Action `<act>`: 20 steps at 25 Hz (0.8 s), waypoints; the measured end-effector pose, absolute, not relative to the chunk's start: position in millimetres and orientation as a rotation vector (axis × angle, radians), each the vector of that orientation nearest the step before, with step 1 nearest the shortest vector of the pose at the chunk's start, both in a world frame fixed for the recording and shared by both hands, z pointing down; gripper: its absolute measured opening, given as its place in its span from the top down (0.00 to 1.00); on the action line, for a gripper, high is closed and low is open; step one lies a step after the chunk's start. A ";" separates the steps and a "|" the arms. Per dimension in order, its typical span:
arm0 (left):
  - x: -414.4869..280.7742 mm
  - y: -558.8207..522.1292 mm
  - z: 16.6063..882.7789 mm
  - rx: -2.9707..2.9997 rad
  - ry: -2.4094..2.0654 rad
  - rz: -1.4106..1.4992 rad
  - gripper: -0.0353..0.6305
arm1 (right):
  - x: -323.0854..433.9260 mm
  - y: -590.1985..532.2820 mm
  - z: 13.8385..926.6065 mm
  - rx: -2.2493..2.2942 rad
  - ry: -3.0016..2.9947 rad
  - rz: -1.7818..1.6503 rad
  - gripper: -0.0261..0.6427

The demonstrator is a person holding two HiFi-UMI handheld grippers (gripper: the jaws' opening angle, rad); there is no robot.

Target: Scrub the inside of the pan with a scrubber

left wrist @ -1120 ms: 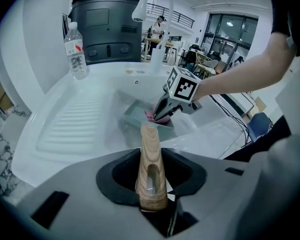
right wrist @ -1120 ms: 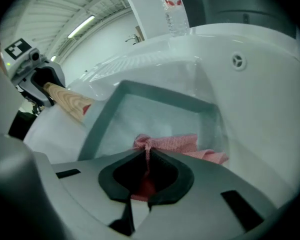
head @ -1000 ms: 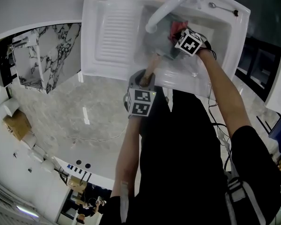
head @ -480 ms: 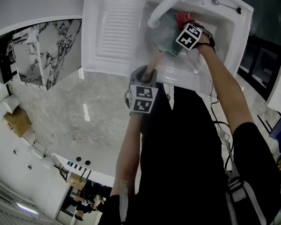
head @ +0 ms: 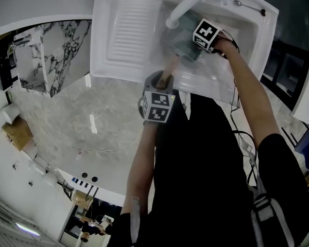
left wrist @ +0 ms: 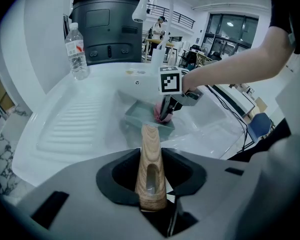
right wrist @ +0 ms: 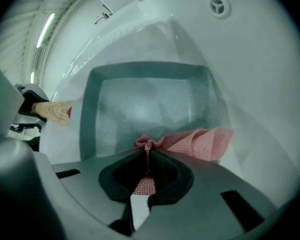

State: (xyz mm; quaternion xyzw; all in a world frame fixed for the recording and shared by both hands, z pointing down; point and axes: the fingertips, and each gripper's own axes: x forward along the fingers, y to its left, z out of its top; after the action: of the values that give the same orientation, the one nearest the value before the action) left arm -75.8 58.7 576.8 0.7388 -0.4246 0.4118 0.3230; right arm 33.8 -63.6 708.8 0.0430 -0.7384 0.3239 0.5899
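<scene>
Left tool [left wrist: 150, 183] holds handle [left wrist: 151, 143] — right tool [right wrist: 146, 176], scrubber [right wrist: 202, 141]

The left gripper [left wrist: 151, 173] had its dark jaws clamped on the pale wooden handle [left wrist: 150, 151] of a square grey-green pan [left wrist: 140, 115] lying in a white sink [left wrist: 75, 126], the right gripper [left wrist: 165, 116] held a pink scrubber [left wrist: 156, 112] inside the pan, and a clear plastic bottle [left wrist: 77, 52] stood on the far rim.

White sink unit [head: 105, 71]: ribbed drainboard [head: 126, 37] at nine o'clock, basin [head: 211, 78] at three o'clock holding a square pan [head: 179, 44]. Water bottle [left wrist: 76, 51] stands at eleven o'clock. Spoon [head: 244, 7] lies on the rim at one o'clock.
</scene>
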 end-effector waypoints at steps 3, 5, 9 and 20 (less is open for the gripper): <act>-75.7 58.5 576.9 1.939 -1.116 1.079 0.72 | 23.5 -45.9 698.4 0.000 -1.718 0.881 0.90; -75.7 59.3 577.4 1.937 -1.113 1.080 0.72 | 18.7 -37.2 694.3 -0.040 -1.717 0.932 0.90; -76.1 58.7 576.6 1.941 -1.111 1.079 0.72 | 10.7 -26.0 686.4 -0.095 -1.707 0.997 0.90; -74.5 58.4 575.1 1.945 -1.102 1.076 0.72 | -7.2 -2.1 670.8 -0.206 -1.674 1.142 0.91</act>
State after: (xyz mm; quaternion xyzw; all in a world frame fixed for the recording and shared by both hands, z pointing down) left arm -74.5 58.4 575.1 0.7415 -0.4203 0.4102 0.3244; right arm -7.2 -2.1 670.8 -0.0861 -0.6997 0.4772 0.5247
